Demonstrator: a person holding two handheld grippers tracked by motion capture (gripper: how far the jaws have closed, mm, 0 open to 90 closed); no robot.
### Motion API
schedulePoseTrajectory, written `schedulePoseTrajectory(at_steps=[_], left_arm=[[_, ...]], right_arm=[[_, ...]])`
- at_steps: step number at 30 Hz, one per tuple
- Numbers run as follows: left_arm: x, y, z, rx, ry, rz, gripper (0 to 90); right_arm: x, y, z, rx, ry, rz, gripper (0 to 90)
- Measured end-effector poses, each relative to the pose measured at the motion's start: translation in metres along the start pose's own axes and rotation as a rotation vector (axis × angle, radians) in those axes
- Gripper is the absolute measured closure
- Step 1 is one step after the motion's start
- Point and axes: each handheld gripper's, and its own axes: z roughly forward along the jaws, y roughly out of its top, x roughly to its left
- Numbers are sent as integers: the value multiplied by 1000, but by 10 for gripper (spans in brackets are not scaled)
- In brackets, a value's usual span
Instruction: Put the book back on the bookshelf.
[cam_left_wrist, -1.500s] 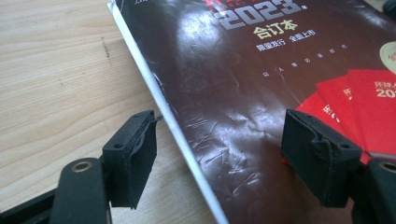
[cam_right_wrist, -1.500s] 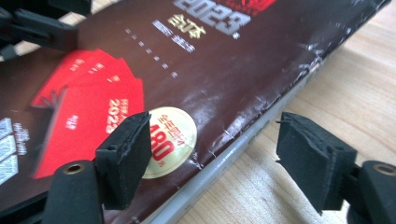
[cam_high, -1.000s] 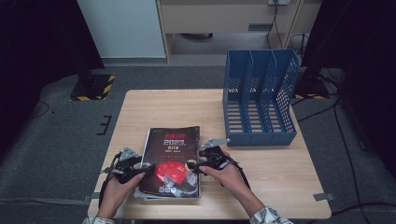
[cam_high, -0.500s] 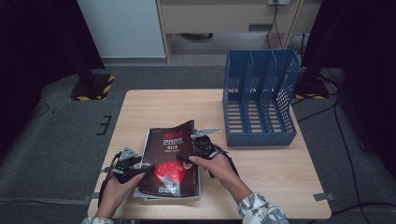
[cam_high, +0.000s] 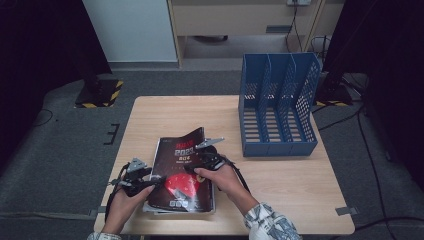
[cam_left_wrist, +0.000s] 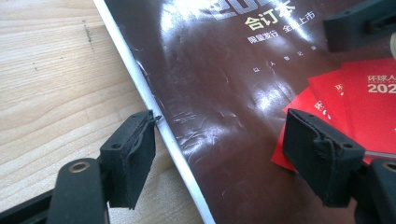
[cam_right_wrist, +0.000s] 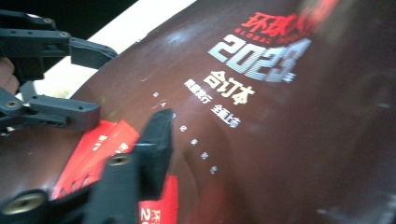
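Where the pale wooden table (cam_high: 165, 112) spreads its light grain across the dark carpeted floor, a blue plastic file rack (cam_high: 278, 106) with three upright perforated compartments stands at its far right part, well apart from the work. Nearer the person's edge lies a glossy dark-brown magazine (cam_high: 182, 180) with red fan-shaped artwork and silver lettering, resting on other sheets whose pale edges peek out beneath; its shiny cover is scuffed and its far right corner bows upward off the stack. The left gripper (cam_high: 134, 181), black and angular, sits at the magazine's left edge with its jaws apart, one foam-faced pad over bare wood beside the white spine edge, the other over the cover, neither pressing. The right gripper (cam_high: 204, 159) is at the lifted cover; its jaws have just been closing, yet one jaw is cut off from its own view, so whether they clamp the cover I cannot tell. Blur smears that view's upper corner.
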Motion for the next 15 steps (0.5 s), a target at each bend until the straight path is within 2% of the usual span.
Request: schedulePoseTrajectory(at_steps=[3, 4, 5, 6, 8, 10, 13, 15], left_arm=[[0, 0, 0, -2, -2, 13, 238], [0, 1, 0, -3, -2, 21, 224], [-1, 1, 1, -1, 0, 34, 224], [-3, 3, 2, -5, 9, 51, 181], [-4, 3, 2, -16, 6, 63, 150], [-8, 6, 5, -41, -5, 64, 133], [-12, 10, 9, -46, -2, 91, 131], [-17, 13, 15, -52, -24, 81, 130]], right_arm=[[-1, -1, -1, -14, -22, 0, 660], [-4, -2, -4, -49, -10, 23, 728], [-4, -2, -4, -49, -10, 23, 728], [-5, -2, -9, -83, 11, 25, 787], [-5, -1, -11, -94, 11, 17, 792], [-4, 0, -19, -133, 13, -6, 808], [-1, 2, -38, -192, -4, -54, 821], [-1, 1, -54, -230, -14, -88, 827]])
